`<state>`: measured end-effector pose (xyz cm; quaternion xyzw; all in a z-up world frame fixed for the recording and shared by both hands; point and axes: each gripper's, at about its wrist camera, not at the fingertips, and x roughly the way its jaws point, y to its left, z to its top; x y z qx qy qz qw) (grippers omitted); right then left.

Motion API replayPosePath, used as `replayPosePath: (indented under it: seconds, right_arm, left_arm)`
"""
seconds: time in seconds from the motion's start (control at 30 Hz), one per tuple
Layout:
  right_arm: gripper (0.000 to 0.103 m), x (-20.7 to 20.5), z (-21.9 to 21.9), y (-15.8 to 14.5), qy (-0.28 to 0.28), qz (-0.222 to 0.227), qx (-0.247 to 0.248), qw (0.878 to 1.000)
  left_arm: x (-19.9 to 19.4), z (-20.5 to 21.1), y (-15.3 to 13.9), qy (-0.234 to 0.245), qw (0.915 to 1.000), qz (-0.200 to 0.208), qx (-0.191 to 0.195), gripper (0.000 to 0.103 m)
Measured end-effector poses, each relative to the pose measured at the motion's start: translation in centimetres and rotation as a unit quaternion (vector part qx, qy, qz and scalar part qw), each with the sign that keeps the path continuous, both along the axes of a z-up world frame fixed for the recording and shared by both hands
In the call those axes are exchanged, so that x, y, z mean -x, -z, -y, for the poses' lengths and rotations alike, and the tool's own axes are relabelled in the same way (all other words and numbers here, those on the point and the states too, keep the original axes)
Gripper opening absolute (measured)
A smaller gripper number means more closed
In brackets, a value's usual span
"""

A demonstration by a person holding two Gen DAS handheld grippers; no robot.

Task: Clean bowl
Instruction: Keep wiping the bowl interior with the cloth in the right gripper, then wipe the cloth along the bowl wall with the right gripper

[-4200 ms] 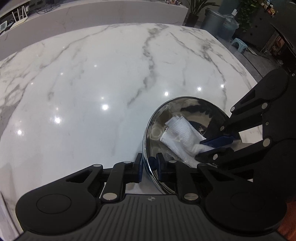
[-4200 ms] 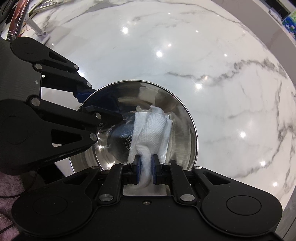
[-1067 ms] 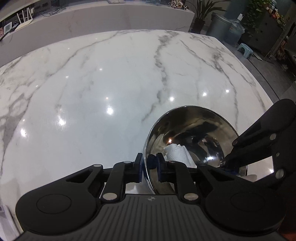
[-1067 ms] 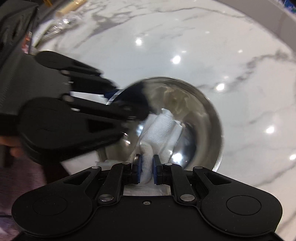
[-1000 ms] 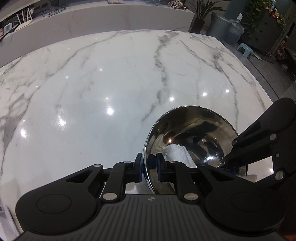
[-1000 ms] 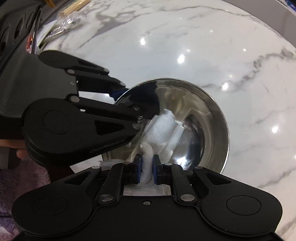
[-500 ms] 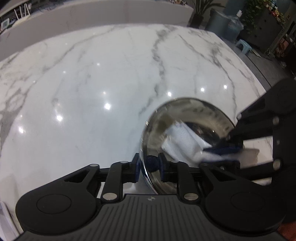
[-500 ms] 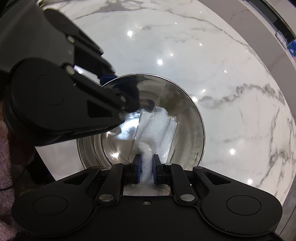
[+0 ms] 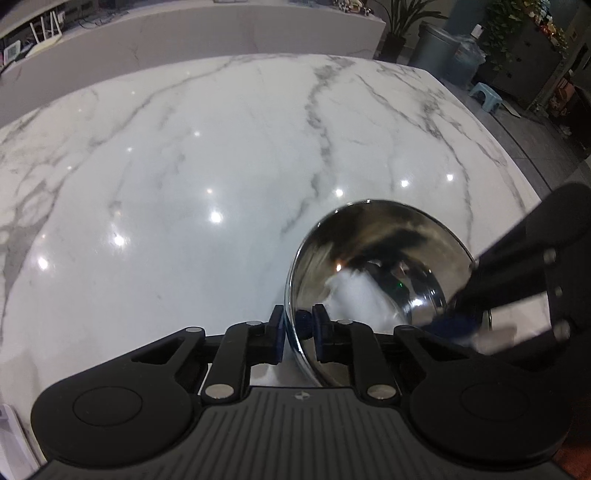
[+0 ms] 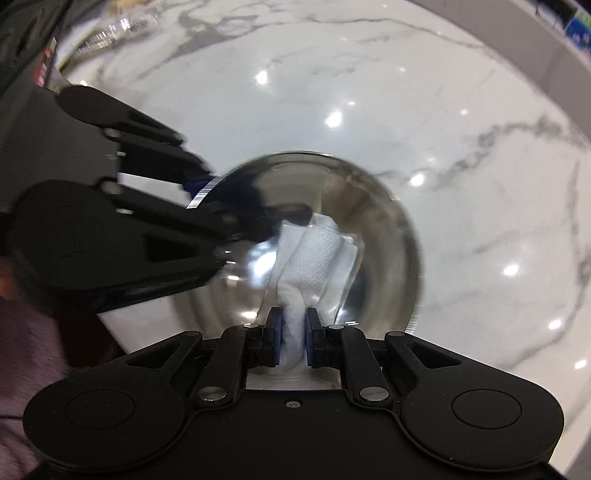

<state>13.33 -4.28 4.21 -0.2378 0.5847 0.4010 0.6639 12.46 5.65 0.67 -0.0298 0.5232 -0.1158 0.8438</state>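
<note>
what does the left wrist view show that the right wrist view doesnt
Only the left wrist view: the left claw astride the bowl rim, its jaws closing on it, plus a potted plant, a grey bin and a small stool beyond the table.

Only the right wrist view: the right claw shut on the white paper towel, and clear wrapping at the table's far corner.

Both: the steel bowl, the paper towel inside it, the marble table, and the other claw.

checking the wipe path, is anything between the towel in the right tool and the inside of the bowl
Nothing visible. The right tool is shut on the towel, which already lies inside the bowl. The left tool, closing on the near rim, stays at the edge, clear of the towel.
</note>
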Motion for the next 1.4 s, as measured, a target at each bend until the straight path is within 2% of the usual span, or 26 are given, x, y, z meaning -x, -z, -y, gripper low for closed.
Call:
replayPosePath:
  seconds: [0.1, 0.27, 0.4, 0.47, 0.63, 0.73, 1.03, 1.07, 1.23, 1.33, 1.4]
  right_arm:
    - [0.011, -0.3, -0.1, 0.1, 0.007, -0.021, -0.019, 1.0]
    - [0.011, 0.2, -0.6, 0.4, -0.02, 0.0, 0.013, 1.0]
    - [0.011, 0.9, -1.0, 0.6, -0.062, 0.068, 0.066, 0.994]
    - [0.011, 1.5, -1.2, 0.9, -0.089, 0.122, 0.094, 0.984]
    - [0.011, 1.6, -1.2, 1.3, -0.095, 0.135, 0.098, 0.981]
    - [0.011, 1.0, -0.8, 1.3, -0.085, 0.127, 0.091, 0.984]
    - [0.011, -0.5, 0.1, 1.6, -0.057, 0.106, 0.078, 0.99]
    - [0.011, -0.7, 0.1, 1.7, -0.054, 0.099, 0.075, 0.991]
    - [0.012, -2.2, 0.9, 1.9, -0.005, -0.002, 0.01, 1.0]
    - [0.012, -2.7, 1.1, 2.2, -0.006, -0.019, 0.004, 1.0]
    - [0.011, -2.8, 1.1, 2.4, -0.016, -0.009, 0.018, 1.0]
  left_arm:
    - [0.1, 0.1, 0.0, 0.001, 1.0, 0.003, -0.004, 0.013]
    - [0.0, -0.1, 0.0, 0.002, 1.0, 0.003, 0.001, 0.013]
    - [0.0, -0.2, 0.0, 0.002, 1.0, 0.003, 0.002, 0.013]
    - [0.0, -0.2, 0.0, 0.002, 1.0, 0.002, 0.001, 0.014]
    - [0.1, 0.0, 0.2, 0.005, 0.9998, -0.018, 0.007, 0.018]
    - [0.5, 0.0, 0.4, 0.016, 0.9993, -0.03, 0.013, 0.022]
    - [0.6, -0.3, 0.5, 0.026, 0.9989, -0.032, 0.023, 0.02]
    - [0.5, -0.2, 0.4, 0.024, 0.9992, -0.028, 0.018, 0.02]
    - [0.3, 0.2, 0.3, 0.02, 0.9996, -0.017, 0.007, 0.017]
    - [0.3, 0.2, 0.3, 0.022, 0.9996, -0.015, 0.006, 0.017]
    - [0.4, 0.2, 0.3, 0.024, 0.9996, -0.014, 0.006, 0.017]
